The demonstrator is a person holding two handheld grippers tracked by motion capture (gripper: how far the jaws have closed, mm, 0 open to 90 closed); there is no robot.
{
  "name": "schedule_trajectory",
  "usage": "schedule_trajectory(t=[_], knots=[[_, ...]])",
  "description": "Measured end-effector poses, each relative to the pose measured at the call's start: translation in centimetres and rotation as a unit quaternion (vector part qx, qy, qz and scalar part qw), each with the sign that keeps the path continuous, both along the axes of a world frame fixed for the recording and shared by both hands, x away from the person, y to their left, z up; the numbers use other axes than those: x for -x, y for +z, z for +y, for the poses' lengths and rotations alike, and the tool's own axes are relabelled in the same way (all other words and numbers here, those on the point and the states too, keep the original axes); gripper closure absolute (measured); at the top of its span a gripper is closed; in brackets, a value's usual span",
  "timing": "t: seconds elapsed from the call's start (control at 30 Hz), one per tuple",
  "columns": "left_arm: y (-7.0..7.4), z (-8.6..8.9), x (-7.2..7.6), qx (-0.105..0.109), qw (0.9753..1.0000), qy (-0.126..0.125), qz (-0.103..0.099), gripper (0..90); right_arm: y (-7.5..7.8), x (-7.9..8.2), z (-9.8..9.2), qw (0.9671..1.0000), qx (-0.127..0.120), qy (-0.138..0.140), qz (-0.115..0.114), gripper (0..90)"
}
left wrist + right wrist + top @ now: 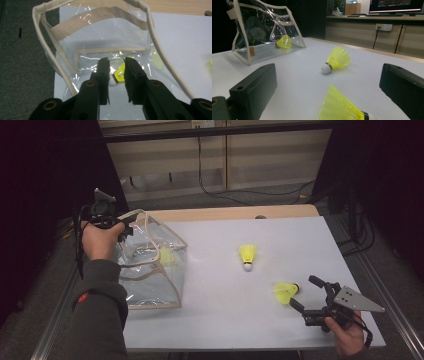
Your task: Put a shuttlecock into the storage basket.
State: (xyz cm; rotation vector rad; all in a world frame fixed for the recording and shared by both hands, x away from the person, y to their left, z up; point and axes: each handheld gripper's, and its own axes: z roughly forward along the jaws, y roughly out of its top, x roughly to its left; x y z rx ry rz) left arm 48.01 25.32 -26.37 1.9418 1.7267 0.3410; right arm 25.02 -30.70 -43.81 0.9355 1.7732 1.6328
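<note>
Yellow, feather-like plastic skirts flaring from small rounded corks are seen on the shuttlecocks. One shuttlecock (pixel 286 292) lies on its side at the lower right of the high view, just in front of the right gripper (pixel 306 296), whose fingers are spread wide on either side of it without touching; in the right gripper view its ribbed skirt (pixel 340 108) fills the bottom centre. A second shuttlecock (pixel 247 255) rests near the middle of the white table (pixel 225 320), its white cork toward the viewer. A third shuttlecock (pixel 283 41) is seen inside the clear bag (pixel 152 270) at the left of the high view. The bag is made of glossy transparent plastic edged with beige fabric binding and straps; a small tag (pixel 251 51) is stitched at its corner, its writing too small to read. The left gripper (pixel 116 67) is held over the bag's mouth, its fingers slightly apart and holding nothing.
</note>
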Motion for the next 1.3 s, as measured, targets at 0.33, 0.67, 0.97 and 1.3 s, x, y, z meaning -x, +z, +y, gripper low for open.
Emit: schedule_trajectory(t=[0.33, 0.67, 0.97, 1.3], knots=[[1.6, -0.3, 0.7, 0.015, 0.9998, -0.012, -0.010, 64.8, 0.0, 0.0, 0.1, 1.0000, 0.002, 0.000, -0.001, 1.0], [2.7, -1.1, 1.3, 0.040, 0.9986, -0.028, -0.020, 54.0, 0.1, 0.0, 0.0, 1.0000, 0.002, -0.001, -0.001, 1.0], [3.3, -2.4, 1.8, 0.060, 0.9965, -0.052, -0.027, 44.0, 0.1, 0.1, 0.0, 1.0000, 0.001, 0.000, -0.001, 1.0], [4.4, -3.7, 2.4, 0.076, 0.9933, -0.079, -0.036, 29.1, 0.1, 0.0, 0.0, 1.0000, 0.001, 0.001, -0.002, 1.0]])
